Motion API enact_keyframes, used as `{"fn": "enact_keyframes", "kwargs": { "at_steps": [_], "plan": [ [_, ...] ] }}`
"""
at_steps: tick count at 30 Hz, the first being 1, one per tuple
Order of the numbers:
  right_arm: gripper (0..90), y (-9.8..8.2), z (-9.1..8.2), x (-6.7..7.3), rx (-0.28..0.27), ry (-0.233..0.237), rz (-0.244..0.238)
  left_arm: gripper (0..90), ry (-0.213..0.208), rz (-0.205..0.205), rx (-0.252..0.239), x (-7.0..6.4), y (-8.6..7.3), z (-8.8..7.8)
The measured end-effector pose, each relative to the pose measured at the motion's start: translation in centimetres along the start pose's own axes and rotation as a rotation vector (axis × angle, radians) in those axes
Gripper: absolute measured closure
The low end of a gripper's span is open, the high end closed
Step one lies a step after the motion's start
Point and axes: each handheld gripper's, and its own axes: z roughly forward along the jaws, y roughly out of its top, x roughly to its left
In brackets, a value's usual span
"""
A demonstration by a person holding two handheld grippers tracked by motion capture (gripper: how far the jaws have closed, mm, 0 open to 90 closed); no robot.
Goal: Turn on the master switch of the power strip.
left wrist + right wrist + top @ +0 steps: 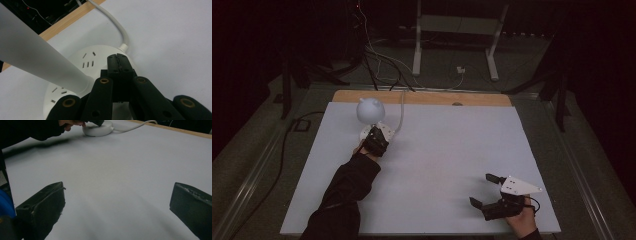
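Note:
A round white socket base (100, 58) with plug slots lies at the far left of the white board (437, 150). A white globe-shaped object (371, 110) rises from the base on a tapered white stem (37, 60). My left gripper (120, 61) is shut with nothing between its jaws, its tips right over the base's top, beside the stem. In the high view the left gripper (374, 137) covers most of the base. My right gripper (482, 189) stands open near the front right edge, holding nothing; the same right gripper (117, 202) faces bare board, with the base (97, 130) far off.
A white cable (120, 32) runs from the base over the wooden back edge (422, 97). More cables and a metal stand's legs (452, 45) are on the dark floor behind. A dark sleeve (347, 190) lies across the front left.

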Motion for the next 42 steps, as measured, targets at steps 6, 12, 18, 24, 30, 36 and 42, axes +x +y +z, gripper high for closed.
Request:
{"fn": "enact_keyframes", "kwargs": {
  "at_steps": [6,12,18,24,30,36,42],
  "plan": [
    [0.0,0.0,0.0,0.1,-0.001,0.002,-0.002,90.0,-0.014,0.000,0.013,0.2,0.1,0.0],
    [0.0,0.0,0.0,0.1,0.001,0.004,-0.003,90.0,-0.004,0.022,0.028,0.0,0.3,0.1],
    [0.0,0.0,0.1,0.1,0.003,0.004,-0.001,90.0,-0.001,0.029,0.026,-0.1,0.3,0.1],
    [0.0,0.0,0.1,0.1,0.004,0.006,-0.003,90.0,-0.006,0.039,0.041,0.0,0.5,0.2],
    [0.0,-0.1,0.1,0.0,0.004,0.009,0.000,90.0,-0.013,0.055,0.061,0.1,0.7,0.3],
    [0.0,-0.1,0.2,0.1,0.009,0.013,0.002,90.0,-0.003,0.058,0.074,-0.1,0.8,0.3],
    [0.0,-0.1,0.2,0.0,0.007,0.009,0.003,90.0,-0.003,0.097,0.089,-0.1,1.1,0.3]
  ]
}}
